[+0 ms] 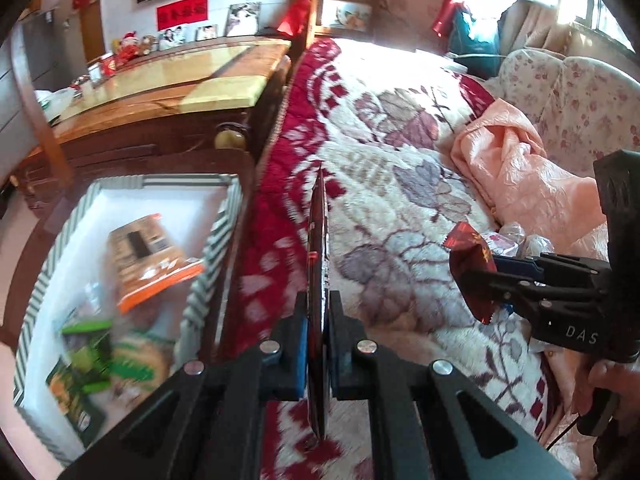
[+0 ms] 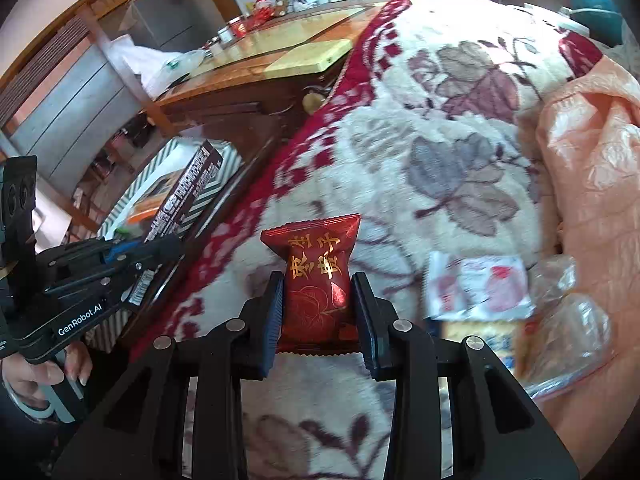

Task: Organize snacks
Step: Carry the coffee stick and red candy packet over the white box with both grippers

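My left tool point(image 1: 318, 354) clamps a thin dark packet point(image 1: 318, 280), edge-on and unreadable; my right tool point(image 2: 318, 312) grips a red gold-lettered sachet point(image 2: 318, 280); the striped white box point(image 1: 224, 216) contents blur.

Bed blanket point(image 2: 400, 168) is mostly bare through the middle and far end, so there's free passage there. Right edge is blocked by the bunched peach cloth point(image 2: 592, 184) with loose snack packets point(image 2: 480, 286) just beside it. Off the left edge, the striped box point(image 1: 208, 240) is open on top: far half bare, near half filled with packs. A dark cabinet point(image 1: 160, 136) stands behind it.
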The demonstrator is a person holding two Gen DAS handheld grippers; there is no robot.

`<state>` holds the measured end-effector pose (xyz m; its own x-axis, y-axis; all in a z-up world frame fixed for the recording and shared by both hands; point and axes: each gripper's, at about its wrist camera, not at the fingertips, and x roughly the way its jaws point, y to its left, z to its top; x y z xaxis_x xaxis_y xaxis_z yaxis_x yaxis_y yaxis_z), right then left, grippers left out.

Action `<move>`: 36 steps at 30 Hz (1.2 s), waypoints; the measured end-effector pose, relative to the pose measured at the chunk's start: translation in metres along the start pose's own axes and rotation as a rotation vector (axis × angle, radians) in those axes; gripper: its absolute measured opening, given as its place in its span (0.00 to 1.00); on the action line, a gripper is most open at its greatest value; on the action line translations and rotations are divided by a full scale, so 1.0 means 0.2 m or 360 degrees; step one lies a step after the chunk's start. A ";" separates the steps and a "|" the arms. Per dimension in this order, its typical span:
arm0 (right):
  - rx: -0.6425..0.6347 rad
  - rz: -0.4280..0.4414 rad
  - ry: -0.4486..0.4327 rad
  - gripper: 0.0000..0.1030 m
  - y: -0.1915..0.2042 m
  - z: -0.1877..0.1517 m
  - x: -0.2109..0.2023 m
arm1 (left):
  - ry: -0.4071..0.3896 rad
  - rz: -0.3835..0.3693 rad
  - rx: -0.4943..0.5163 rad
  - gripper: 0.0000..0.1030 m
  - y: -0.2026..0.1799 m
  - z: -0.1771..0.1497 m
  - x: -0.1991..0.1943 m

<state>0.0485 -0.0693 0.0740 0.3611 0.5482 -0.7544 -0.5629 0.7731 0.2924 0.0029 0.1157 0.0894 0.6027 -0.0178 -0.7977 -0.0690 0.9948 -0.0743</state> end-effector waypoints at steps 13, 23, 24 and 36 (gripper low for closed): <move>-0.0124 0.0032 0.0059 0.32 0.25 -0.05 0.02 | -0.0059 0.0150 -0.0104 0.09 0.16 -0.12 -0.14; -0.0229 0.0076 0.0097 0.32 0.41 -0.02 0.07 | -0.0089 0.0235 -0.0218 0.09 0.33 -0.16 -0.19; -0.0239 0.0078 0.0102 0.32 0.43 -0.01 0.07 | -0.0088 0.0241 -0.0232 0.09 0.35 -0.17 -0.19; -0.0382 0.0128 0.0166 0.32 0.66 0.05 0.19 | -0.0071 0.0312 -0.0427 0.09 0.57 -0.23 -0.20</move>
<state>-0.0043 0.0558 0.0905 0.2367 0.5591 -0.7946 -0.7511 0.6241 0.2154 -0.0651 0.2254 0.0851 0.5911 0.1816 -0.7859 -0.3905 0.9170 -0.0818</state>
